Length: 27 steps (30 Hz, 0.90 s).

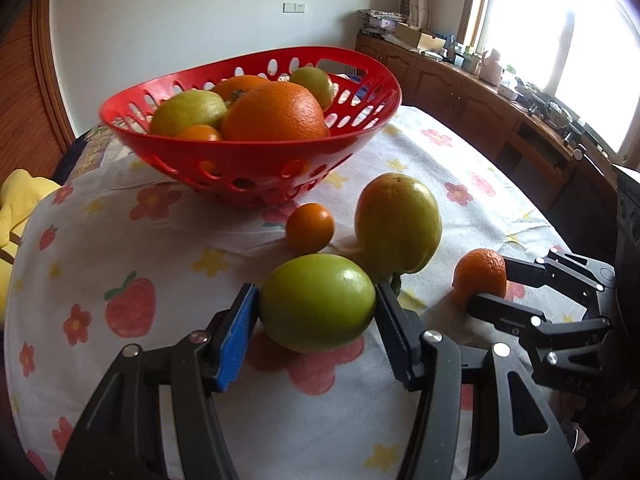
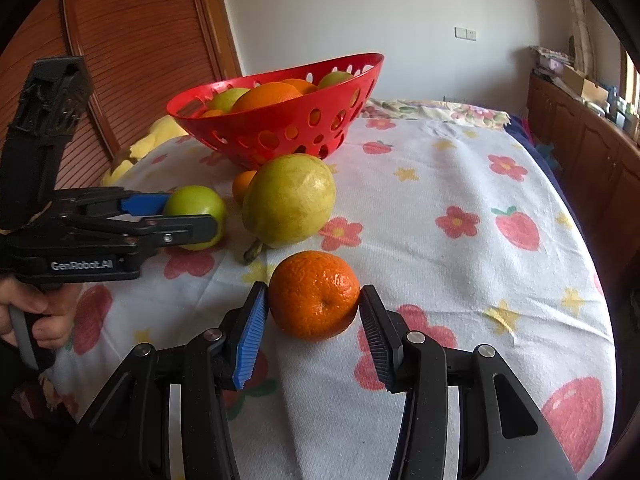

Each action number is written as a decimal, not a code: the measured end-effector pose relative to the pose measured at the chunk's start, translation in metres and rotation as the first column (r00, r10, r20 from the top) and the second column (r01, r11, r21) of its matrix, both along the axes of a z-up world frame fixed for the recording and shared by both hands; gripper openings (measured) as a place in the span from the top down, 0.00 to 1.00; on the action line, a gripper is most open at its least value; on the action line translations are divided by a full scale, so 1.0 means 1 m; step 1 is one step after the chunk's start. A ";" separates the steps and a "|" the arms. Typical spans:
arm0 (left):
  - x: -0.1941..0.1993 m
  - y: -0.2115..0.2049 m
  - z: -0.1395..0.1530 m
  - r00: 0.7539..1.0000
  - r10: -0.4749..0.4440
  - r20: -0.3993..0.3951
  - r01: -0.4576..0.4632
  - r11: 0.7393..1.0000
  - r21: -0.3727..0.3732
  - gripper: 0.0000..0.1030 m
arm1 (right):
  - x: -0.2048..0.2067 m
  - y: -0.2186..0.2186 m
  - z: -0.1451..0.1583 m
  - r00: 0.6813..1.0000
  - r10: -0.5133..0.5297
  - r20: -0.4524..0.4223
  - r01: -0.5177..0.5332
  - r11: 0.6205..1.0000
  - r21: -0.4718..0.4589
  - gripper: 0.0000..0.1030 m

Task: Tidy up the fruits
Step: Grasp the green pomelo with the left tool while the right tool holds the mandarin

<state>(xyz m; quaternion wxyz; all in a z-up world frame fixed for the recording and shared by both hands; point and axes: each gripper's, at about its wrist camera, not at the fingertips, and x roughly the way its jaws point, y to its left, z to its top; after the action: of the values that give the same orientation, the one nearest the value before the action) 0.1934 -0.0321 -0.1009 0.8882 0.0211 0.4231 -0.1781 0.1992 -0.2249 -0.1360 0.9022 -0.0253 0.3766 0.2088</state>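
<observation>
My left gripper (image 1: 316, 320) is shut on a green apple (image 1: 317, 303) that rests on the flowered tablecloth; it also shows in the right wrist view (image 2: 196, 210). My right gripper (image 2: 314, 330) is shut on an orange mandarin (image 2: 315, 294), with both pads touching it; the mandarin also shows in the left wrist view (image 1: 480, 276). A yellow-green pear (image 1: 398, 226) and a small orange (image 1: 310, 228) lie between the grippers and the red basket (image 1: 240, 152), which holds several oranges and green fruits.
The tablecloth (image 2: 460, 184) covers a round table whose edge curves away at the right. A yellow cloth (image 1: 20, 208) lies at the left edge. Wooden cabinets (image 1: 460, 88) with clutter stand under the window. A wooden door (image 2: 132, 60) stands behind.
</observation>
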 end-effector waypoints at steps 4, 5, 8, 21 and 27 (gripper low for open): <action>-0.003 0.009 -0.002 1.000 0.021 -0.001 -0.021 1.000 0.012 0.45 | -0.001 -0.001 -0.001 1.000 0.000 -0.003 0.000 1.000 0.005 0.54; -0.005 0.012 -0.004 1.000 0.026 -0.004 -0.026 1.000 0.011 0.45 | 0.000 -0.001 -0.001 1.000 0.000 -0.006 0.000 1.000 0.009 0.54; -0.009 0.019 -0.006 0.999 0.039 -0.011 -0.039 0.999 0.007 0.45 | 0.000 -0.002 -0.001 1.000 0.000 -0.009 0.000 1.000 0.015 0.54; -0.017 0.036 -0.001 0.997 0.079 0.005 -0.079 0.997 -0.004 0.45 | 0.000 -0.003 -0.001 1.000 0.001 -0.002 -0.001 1.000 0.010 0.54; -0.012 0.037 0.021 0.996 0.073 0.059 -0.072 0.997 -0.016 0.45 | -0.003 0.001 0.000 1.000 -0.002 0.002 0.002 1.000 -0.008 0.55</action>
<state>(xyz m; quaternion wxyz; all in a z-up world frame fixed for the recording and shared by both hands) 0.1812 0.0049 -0.0794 0.9064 0.0047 0.3956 -0.1480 0.1967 -0.2243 -0.1359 0.9027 -0.0288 0.3764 0.2064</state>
